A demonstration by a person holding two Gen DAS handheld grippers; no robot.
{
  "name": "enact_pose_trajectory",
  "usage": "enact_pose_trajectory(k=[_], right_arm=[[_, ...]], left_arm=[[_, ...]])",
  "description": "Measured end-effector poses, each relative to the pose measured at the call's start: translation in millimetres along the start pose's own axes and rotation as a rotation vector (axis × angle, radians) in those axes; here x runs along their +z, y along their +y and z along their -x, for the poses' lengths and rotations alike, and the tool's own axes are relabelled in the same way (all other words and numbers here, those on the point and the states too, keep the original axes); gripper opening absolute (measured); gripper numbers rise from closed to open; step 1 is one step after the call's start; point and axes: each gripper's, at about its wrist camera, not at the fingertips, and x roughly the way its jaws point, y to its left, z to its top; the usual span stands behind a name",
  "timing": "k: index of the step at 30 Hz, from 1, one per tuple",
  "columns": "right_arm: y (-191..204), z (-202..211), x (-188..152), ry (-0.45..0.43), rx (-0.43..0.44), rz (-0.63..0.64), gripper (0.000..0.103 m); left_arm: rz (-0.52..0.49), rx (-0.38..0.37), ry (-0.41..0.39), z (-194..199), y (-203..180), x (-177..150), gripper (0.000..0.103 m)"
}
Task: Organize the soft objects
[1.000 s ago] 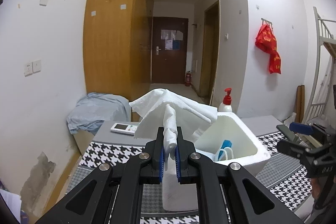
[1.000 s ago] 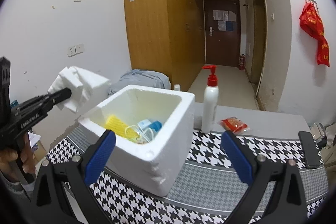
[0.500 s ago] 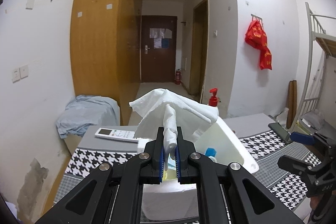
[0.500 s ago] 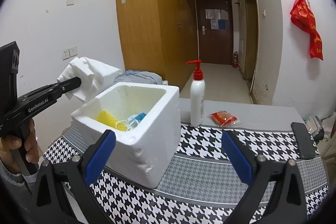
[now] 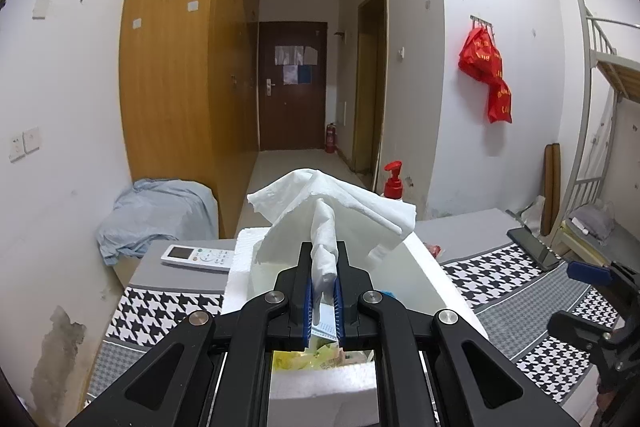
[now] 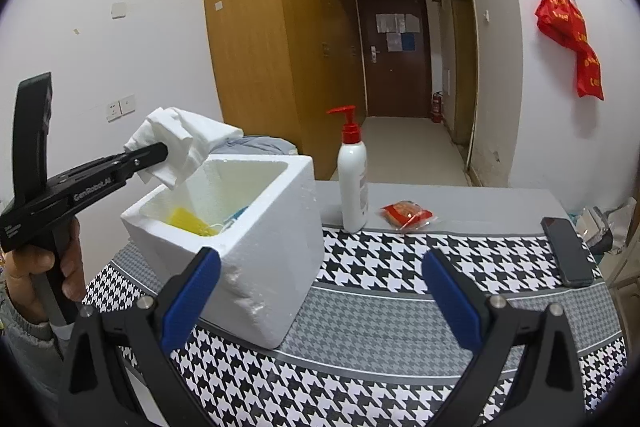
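My left gripper (image 5: 323, 291) is shut on a crumpled white tissue (image 5: 332, 215), which fans out above its fingers. In the right wrist view that tissue (image 6: 180, 139) hangs over the left rim of the white foam box (image 6: 256, 255), held by the left gripper (image 6: 160, 153) in a person's hand. Inside the box lie a yellow soft item (image 6: 186, 221) and something blue. From the left wrist view I look down into the foam box (image 5: 432, 275), with yellow stuff (image 5: 308, 357) below my fingers. My right gripper (image 6: 320, 291) stands open and holds nothing, just in front of the box.
On the houndstooth tablecloth (image 6: 400, 263) stand a white pump bottle (image 6: 353, 179), a red snack packet (image 6: 406, 213) and a black phone (image 6: 566, 251). A white remote (image 5: 198, 257) lies left of the box. A blue-covered heap (image 5: 156, 211) sits by the wardrobe.
The left gripper has carried the tissue toward and over the foam box's near-left rim. The right gripper shifted a little to the right; the box sits further left in its view.
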Motion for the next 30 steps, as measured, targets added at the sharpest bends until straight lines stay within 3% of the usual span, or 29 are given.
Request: enact_pose_trajectory(k=[3, 4, 5, 7, 11, 17, 30], right_arm=[[-1.3, 0.8, -2.1, 0.0, -0.003, -0.003, 0.102], [-2.1, 1.3, -2.6, -0.001, -0.005, -0.005, 0.102], [-2.7, 1.8, -2.7, -0.002, -0.005, -0.008, 0.102], [-4.8, 1.9, -2.6, -0.003, -0.004, -0.013, 0.102], [-7.8, 2.7, -3.1, -0.006, -0.004, -0.023, 0.102], [-7.4, 5.6, -3.9, -0.012, -0.002, -0.023, 0.102], [7.1, 24.0, -3.4, -0.048, 0.013, -0.001, 0.102]], left_arm=[[0.009, -0.011, 0.02, -6.4, 1.0, -1.7, 0.016], [0.013, -0.012, 0.02, -7.3, 1.0, -1.9, 0.031], [0.015, -0.005, 0.016, -7.2, 0.7, -1.6, 0.052], [0.022, 0.004, -0.007, -3.9, 0.3, -1.5, 0.079], [0.056, -0.014, -0.035, 4.8, 0.9, 0.3, 0.102], [0.089, -0.03, -0.039, 13.5, 2.8, -2.3, 0.102], [0.078, 0.034, -0.072, 54.0, 2.1, -14.1, 0.102]])
